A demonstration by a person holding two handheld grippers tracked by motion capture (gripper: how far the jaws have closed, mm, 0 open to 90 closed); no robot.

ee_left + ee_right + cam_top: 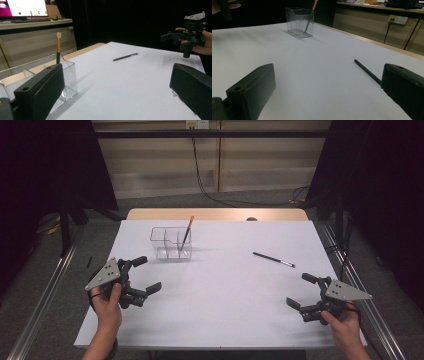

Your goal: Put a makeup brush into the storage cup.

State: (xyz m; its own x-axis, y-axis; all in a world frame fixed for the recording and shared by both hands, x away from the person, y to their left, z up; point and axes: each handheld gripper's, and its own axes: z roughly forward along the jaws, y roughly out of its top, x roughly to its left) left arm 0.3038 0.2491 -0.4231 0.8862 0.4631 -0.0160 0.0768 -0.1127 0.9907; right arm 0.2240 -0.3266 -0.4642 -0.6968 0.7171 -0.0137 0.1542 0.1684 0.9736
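Black brush (273,259) on table, ahead of right gripper (303,293), untouched

Work surface: your white-topped table (220,290)

A clear plastic organizer (171,243) stands on the table toward the far left, with a brush (187,233) leaning upright in one of its compartments. A black pen (273,259) lies flat on the bare top toward the far right, well apart from the organizer. A wooden strip (217,214) edges the far side.
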